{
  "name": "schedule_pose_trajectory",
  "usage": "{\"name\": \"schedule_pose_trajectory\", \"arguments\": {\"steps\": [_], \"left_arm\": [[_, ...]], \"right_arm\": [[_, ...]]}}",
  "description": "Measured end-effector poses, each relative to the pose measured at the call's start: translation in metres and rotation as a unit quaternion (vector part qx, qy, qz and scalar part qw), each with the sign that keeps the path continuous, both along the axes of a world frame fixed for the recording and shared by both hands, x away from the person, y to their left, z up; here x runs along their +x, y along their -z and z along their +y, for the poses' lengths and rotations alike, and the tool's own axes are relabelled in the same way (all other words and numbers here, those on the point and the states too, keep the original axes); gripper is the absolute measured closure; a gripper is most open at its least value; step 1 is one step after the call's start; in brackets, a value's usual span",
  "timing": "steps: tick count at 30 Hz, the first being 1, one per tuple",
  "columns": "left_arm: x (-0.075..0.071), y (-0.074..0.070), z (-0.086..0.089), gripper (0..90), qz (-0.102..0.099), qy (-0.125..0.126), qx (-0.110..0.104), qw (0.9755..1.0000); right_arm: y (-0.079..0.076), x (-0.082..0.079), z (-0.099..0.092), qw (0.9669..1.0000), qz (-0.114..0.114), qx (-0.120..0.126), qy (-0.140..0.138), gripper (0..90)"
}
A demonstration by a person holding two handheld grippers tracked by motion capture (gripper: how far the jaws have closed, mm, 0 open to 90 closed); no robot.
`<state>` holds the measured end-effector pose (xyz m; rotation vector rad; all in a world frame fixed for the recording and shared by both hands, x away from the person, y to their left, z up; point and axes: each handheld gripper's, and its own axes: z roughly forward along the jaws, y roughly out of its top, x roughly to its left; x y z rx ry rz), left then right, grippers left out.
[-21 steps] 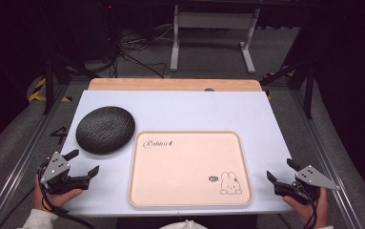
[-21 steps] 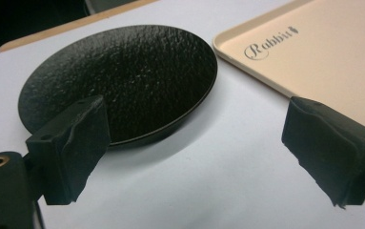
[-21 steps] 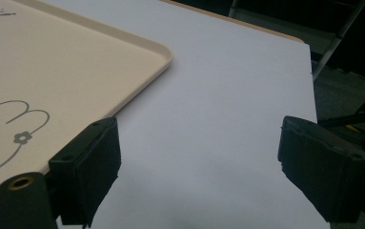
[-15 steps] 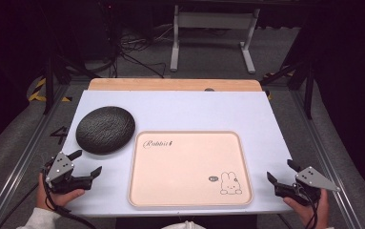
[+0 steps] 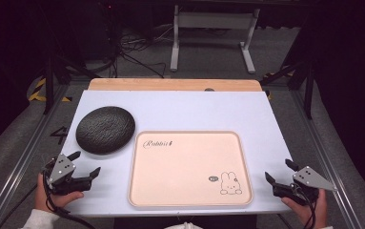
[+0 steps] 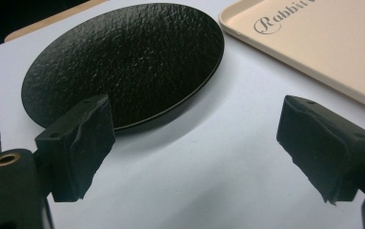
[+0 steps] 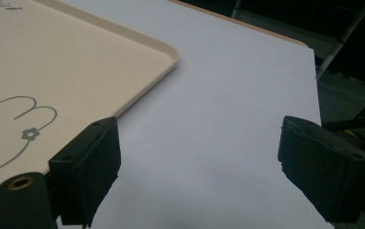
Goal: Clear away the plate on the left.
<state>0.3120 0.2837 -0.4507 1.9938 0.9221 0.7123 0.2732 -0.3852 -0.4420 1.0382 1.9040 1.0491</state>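
Near the front-left corner of the worktop [image 5: 180,109], the left tongs [image 5: 86,164] hang with jaws spread wide and nothing between them, aimed at the black textured plate [image 5: 106,129] that lies flat just beyond, beside the left edge of the beige tray [image 5: 189,168]. On the far right, the right tongs [image 5: 278,171] are likewise open and empty, off the tray's right rim. My guess is the plate is the next target, probably bound for the tray. It lies low on the worktop, so the lower jaw may fail to get under the thin rim and simply push it away. A shallow bite on that edge could let the plate tilt and slip, or knock against the tray's raised lip.
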Motion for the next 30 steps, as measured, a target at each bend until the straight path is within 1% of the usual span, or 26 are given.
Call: {"name": "schedule_pose_trajectory", "arguments": {"steps": [4, 6, 8, 9, 11, 12, 15, 16, 17, 19, 20, 21, 22, 23, 24, 25, 26, 27, 28, 30], "left_arm": [[0.008, 0.001, -0.005, 14.0, 0.004, -0.006, 0.026, 0.9996], [0.013, 0.001, -0.010, 14.3, 0.004, -0.015, 0.060, 0.9981], [0.018, 0.001, -0.015, 14.7, 0.002, -0.011, 0.081, 0.9967], [0.020, 0.001, -0.019, 15.3, 0.000, -0.014, 0.089, 0.9959], [0.025, 0.001, -0.026, 16.0, -0.006, -0.016, 0.115, 0.9932], [0.028, 0.001, -0.030, 16.9, -0.007, -0.017, 0.133, 0.9910], [0.036, 0.003, -0.039, 17.8, -0.005, -0.014, 0.161, 0.9868], [0.038, 0.003, -0.040, 18.1, -0.008, -0.017, 0.173, 0.9848], [0.040, 0.004, -0.042, 18.5, -0.007, -0.020, 0.180, 0.9835], [0.046, 0.005, -0.046, 19.0, -0.010, -0.016, 0.189, 0.9817], [0.048, 0.005, -0.048, 19.4, -0.013, -0.019, 0.198, 0.9800], [0.050, 0.005, -0.050, 19.6, -0.011, -0.018, 0.202, 0.9791], [0.053, 0.005, -0.052, 20.2, -0.012, -0.018, 0.211, 0.9771], [0.056, 0.005, -0.056, 21.7, -0.018, -0.025, 0.224, 0.9741], [0.057, 0.005, -0.057, 22.0, -0.019, -0.026, 0.227, 0.9733], [0.058, 0.005, -0.060, 22.7, -0.020, -0.021, 0.235, 0.9715], [0.059, 0.006, -0.063, 22.8, -0.022, -0.023, 0.245, 0.9689], [0.060, 0.008, -0.066, 22.7, -0.027, -0.023, 0.262, 0.9644], [0.061, 0.008, -0.069, 23.2, -0.028, -0.020, 0.274, 0.9612], [0.062, 0.011, -0.073, 23.7, -0.031, -0.025, 0.293, 0.9553]], "right_arm": [[0.000, 0.000, -0.001, 1.0000, 0.000, 0.001, 0.001, 15.0], [0.000, 0.000, -0.001, 1.0000, 0.001, 0.001, 0.001, 15.0], [0.000, 0.000, 0.000, 1.0000, 0.001, -0.001, 0.000, 15.1], [0.000, 0.000, 0.000, 1.0000, 0.001, -0.001, 0.000, 15.1], [0.000, 0.000, 0.000, 1.0000, 0.002, -0.001, 0.001, 15.0], [0.000, 0.000, 0.000, 1.0000, 0.002, -0.001, 0.002, 15.0], [0.001, 0.001, 0.000, 1.0000, 0.003, 0.000, 0.002, 15.0], [0.001, 0.001, 0.000, 1.0000, 0.003, 0.000, 0.001, 15.0], [0.001, 0.001, 0.000, 1.0000, 0.003, 0.000, 0.002, 15.1], [0.001, 0.001, 0.000, 1.0000, 0.003, 0.000, 0.001, 15.1], [0.001, 0.001, 0.000, 1.0000, 0.003, 0.000, 0.002, 15.0], [0.001, 0.001, 0.000, 1.0000, 0.003, 0.000, 0.002, 15.0], [0.001, 0.001, 0.000, 1.0000, 0.003, 0.000, 0.002, 15.0], [0.001, 0.001, 0.000, 1.0000, 0.003, 0.000, 0.002, 15.0], [0.001, 0.001, 0.000, 1.0000, 0.004, -0.001, 0.001, 15.0], [0.001, 0.001, 0.000, 1.0000, 0.004, -0.001, 0.001, 15.0], [0.001, 0.001, 0.000, 1.0000, 0.004, -0.001, 0.001, 15.0], [0.001, 0.001, 0.000, 1.0000, 0.004, 0.000, 0.001, 15.0], [0.001, 0.001, -0.001, 1.0000, 0.004, 0.001, 0.002, 15.0], [0.001, 0.001, -0.001, 1.0000, 0.004, 0.002, 0.002, 15.0]]}}
